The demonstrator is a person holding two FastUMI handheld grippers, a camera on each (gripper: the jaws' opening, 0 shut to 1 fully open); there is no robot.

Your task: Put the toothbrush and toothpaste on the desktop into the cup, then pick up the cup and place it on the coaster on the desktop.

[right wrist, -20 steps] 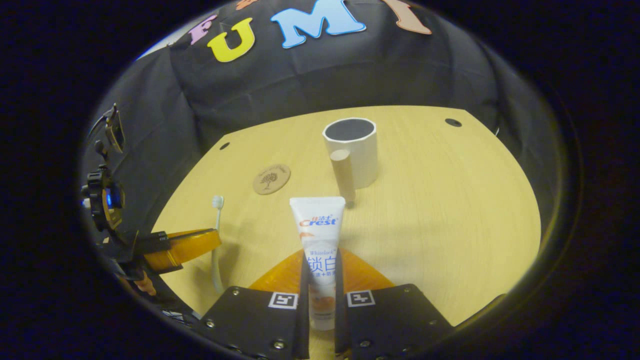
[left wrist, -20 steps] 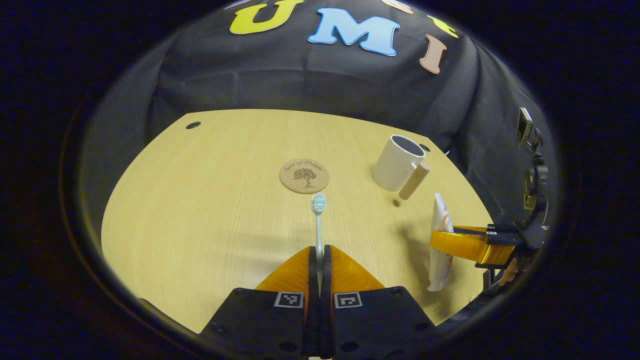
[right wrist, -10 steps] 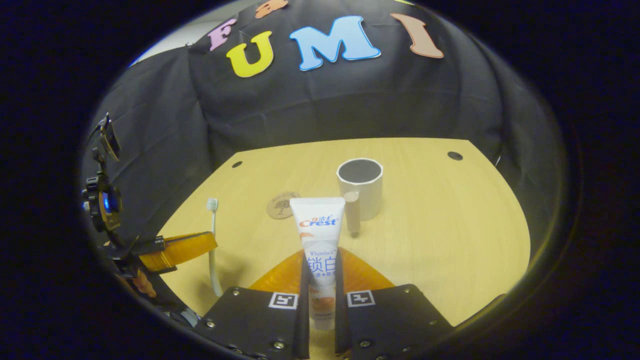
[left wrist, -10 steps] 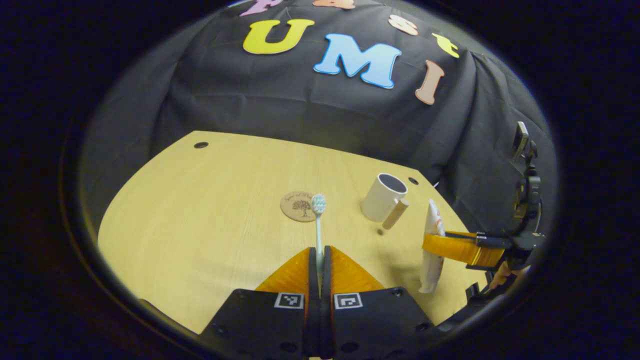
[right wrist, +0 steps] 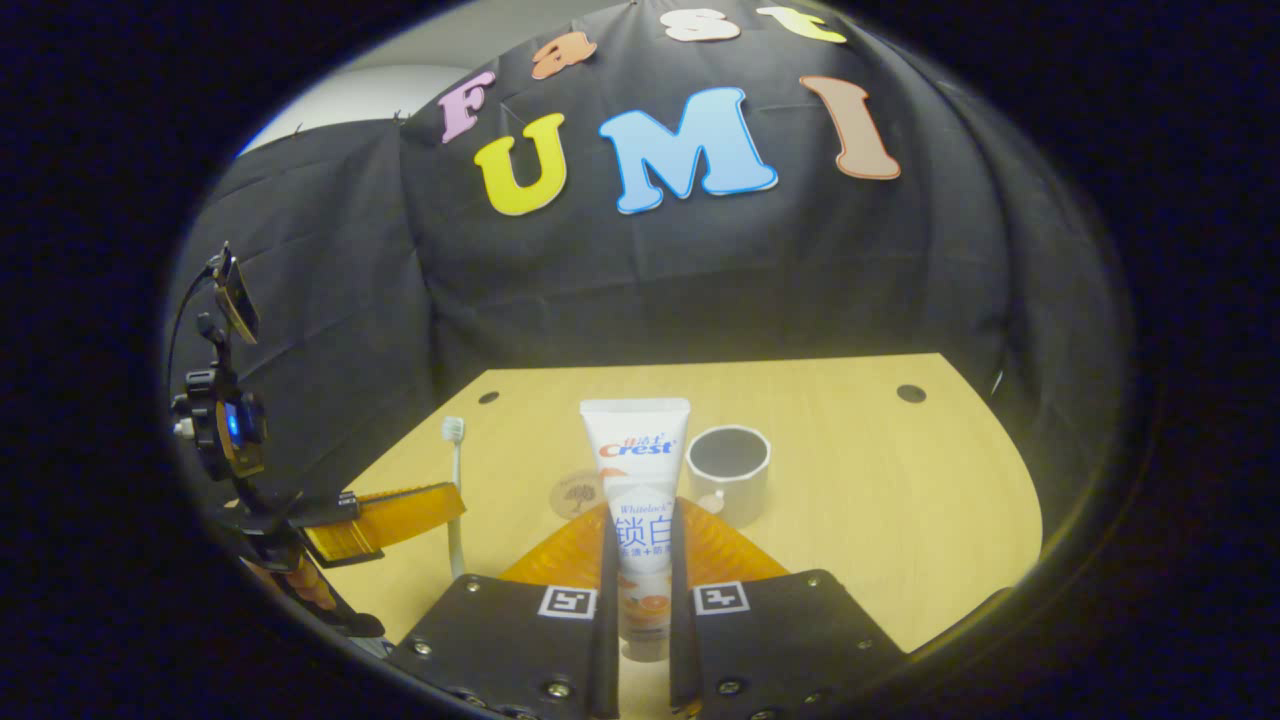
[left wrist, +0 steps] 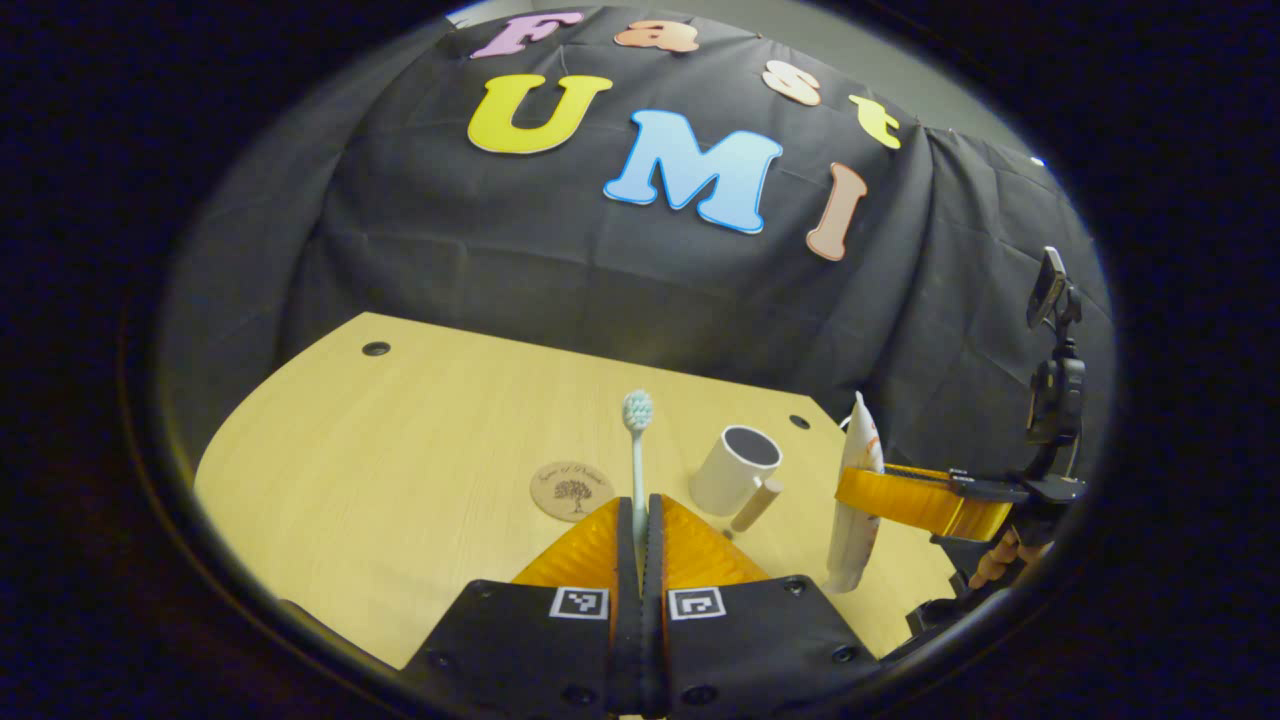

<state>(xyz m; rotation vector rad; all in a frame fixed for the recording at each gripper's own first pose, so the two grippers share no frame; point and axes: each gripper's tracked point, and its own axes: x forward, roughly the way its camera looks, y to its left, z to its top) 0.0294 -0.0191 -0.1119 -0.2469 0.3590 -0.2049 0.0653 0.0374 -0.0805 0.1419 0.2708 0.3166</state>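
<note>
I can make out a printed brand label in red and blue running down the toothpaste (right wrist: 636,470). The coaster (left wrist: 572,491), at nine o'clock from the cup (left wrist: 735,468), carries script above a tree emblem, seemingly too small to read.

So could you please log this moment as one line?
left gripper: shut on toothbrush | right gripper: shut on toothpaste | cup: empty on desk | coaster: bare

Your left gripper (left wrist: 640,520) has a black body with two square black-and-white markers at lower centre; your right gripper (right wrist: 640,530) adds silver screws along the bottom
</note>
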